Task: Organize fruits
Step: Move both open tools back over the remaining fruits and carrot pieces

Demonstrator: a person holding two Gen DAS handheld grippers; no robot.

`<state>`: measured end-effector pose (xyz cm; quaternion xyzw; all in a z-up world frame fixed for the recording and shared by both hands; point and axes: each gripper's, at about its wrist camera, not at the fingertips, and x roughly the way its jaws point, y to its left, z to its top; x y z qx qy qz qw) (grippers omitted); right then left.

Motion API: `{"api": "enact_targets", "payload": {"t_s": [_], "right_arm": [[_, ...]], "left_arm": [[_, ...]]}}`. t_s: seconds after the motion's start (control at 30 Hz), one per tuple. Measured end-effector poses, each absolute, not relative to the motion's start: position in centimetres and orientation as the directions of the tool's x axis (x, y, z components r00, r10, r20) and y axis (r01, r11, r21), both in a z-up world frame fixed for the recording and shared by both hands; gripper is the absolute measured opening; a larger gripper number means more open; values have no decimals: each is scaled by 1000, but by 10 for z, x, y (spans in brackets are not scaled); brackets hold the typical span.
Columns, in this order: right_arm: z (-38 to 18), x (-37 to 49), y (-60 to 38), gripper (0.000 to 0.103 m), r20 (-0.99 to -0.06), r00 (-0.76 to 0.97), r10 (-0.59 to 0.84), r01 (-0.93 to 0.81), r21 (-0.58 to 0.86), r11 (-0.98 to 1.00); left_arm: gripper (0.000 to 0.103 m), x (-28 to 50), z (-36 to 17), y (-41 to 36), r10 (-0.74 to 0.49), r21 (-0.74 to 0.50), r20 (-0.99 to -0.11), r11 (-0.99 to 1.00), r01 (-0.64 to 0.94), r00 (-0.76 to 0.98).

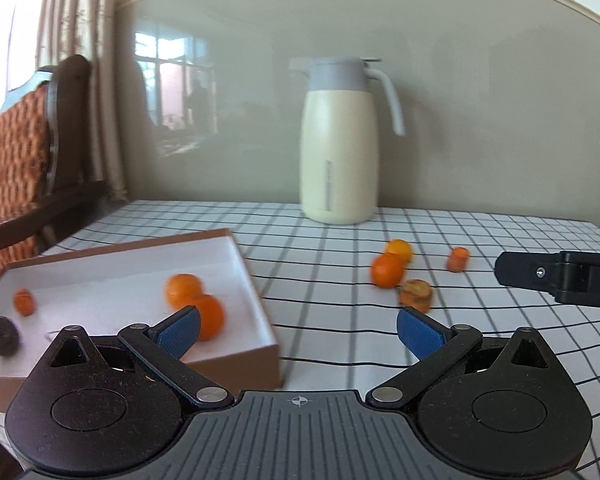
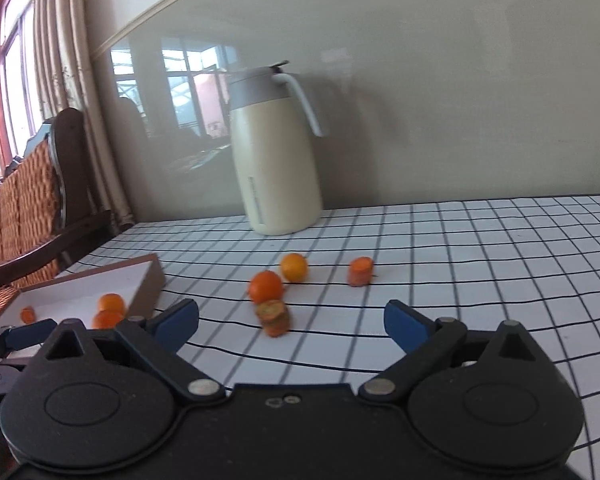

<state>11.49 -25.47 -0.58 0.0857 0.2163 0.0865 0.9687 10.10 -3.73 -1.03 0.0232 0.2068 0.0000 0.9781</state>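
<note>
Your left gripper (image 1: 298, 332) and right gripper (image 2: 290, 326) both stand spread, empty. Two oranges (image 1: 196, 300) lie in the box (image 1: 256, 300) at left — four pieces (image 2: 274, 316) remain on the tablecloth (image 2: 460, 280).

A cream jug (image 1: 340, 152) with a smooth, faintly glossy body and grey plastic-looking lid stands on a checked cloth (image 1: 480, 340), against a glossy wall panel (image 1: 236, 120) that mirrors a window. Left of the jug, a brown cardboard box (image 1: 260, 360) with a matt white lining holds smooth-skinned oranges (image 1: 184, 290). Further left, a dark polished wood chair (image 1: 72, 128) carries a rough woven back, beside pale cloth curtains (image 1: 84, 40).
</note>
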Motion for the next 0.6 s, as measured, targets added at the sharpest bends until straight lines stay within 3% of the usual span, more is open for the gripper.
{"api": "enact_targets", "payload": {"t_s": [0.17,0.3,0.4,0.6], "right_arm": [[-9,118,-265,78,-414,895,164,-92,190,978],[-13,123,-272,74,-431,891,145,-65,195,979],[-14,127,-277,69,-436,889,137,-52,201,978],[-17,135,-283,63,-438,890,125,-28,222,975]], "left_arm": [[103,112,-18,-59,-30,32,-440,998,49,898],[102,120,-23,-72,-40,31,-449,998,60,893],[91,127,-25,-81,-55,23,-462,997,74,885],[81,146,-32,-93,-68,13,-485,996,85,872]]}}
